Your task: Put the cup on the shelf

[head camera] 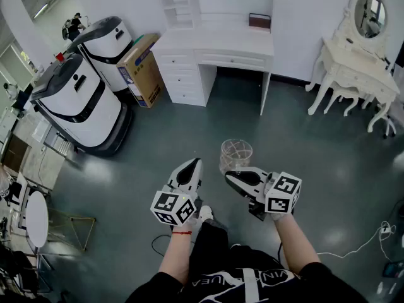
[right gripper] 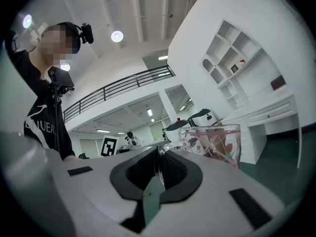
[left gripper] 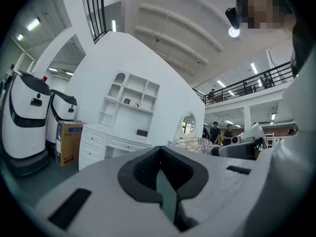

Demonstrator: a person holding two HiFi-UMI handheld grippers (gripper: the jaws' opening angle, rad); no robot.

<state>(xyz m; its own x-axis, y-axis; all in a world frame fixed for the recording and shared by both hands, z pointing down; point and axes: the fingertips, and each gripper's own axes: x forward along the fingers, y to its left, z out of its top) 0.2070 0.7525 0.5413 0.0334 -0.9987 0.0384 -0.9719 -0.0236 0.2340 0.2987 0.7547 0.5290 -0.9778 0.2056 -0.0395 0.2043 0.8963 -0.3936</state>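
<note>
Currently mid-carry. Right gripper has its jaws clamped on a glass part at the side of the clear cup; the cup is upright, held in the air over the open floor. Left gripper is just beside it, jaws pressed together with nothing between them. The white shelf above the desk stands well ahead of the person. Judged done: the pickup. Left to do: the approach and setting the cup in a shelf compartment.

Large showroom hall (mezzanine overhead), white desk, dressing table, parked service robots
</note>
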